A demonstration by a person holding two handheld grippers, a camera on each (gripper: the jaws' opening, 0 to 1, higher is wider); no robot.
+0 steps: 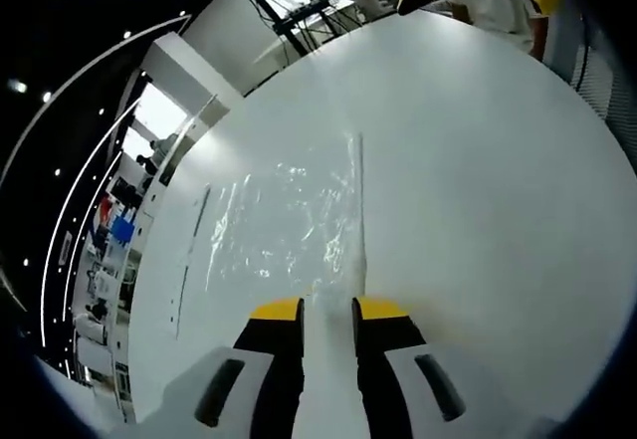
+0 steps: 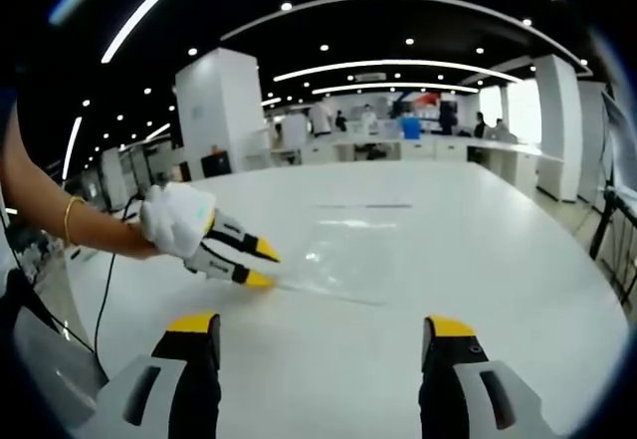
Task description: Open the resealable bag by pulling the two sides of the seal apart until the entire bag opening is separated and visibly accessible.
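Clear plastic: the resealable bag (image 1: 284, 222) is lying flat on a big white table (image 1: 478, 180), really see-through, mostly just glare and wrinkles.
Bag in the right gripper view: same bag (image 2: 348, 250) sits mid-table, past the jaw tips and a bit left of centre.
Seal edge: in the left gripper view one edge strip (image 1: 356, 210) of the bag runs straight up the picture from the jaws.
Left gripper (image 1: 328, 308): yellow-tipped jaws pinched close together with the bag's near edge between them, so it's clamped on the bag.
Left gripper from the other side: it (image 2: 261, 265) comes in from the left, held by a person's hand in a white glove (image 2: 177, 222), tips right at the bag's edge.
Right gripper (image 2: 324, 331): jaws spread wide, nothing between them, hanging above bare table short of the bag.
Background: open office hall with ceiling lights, desks, people far off.
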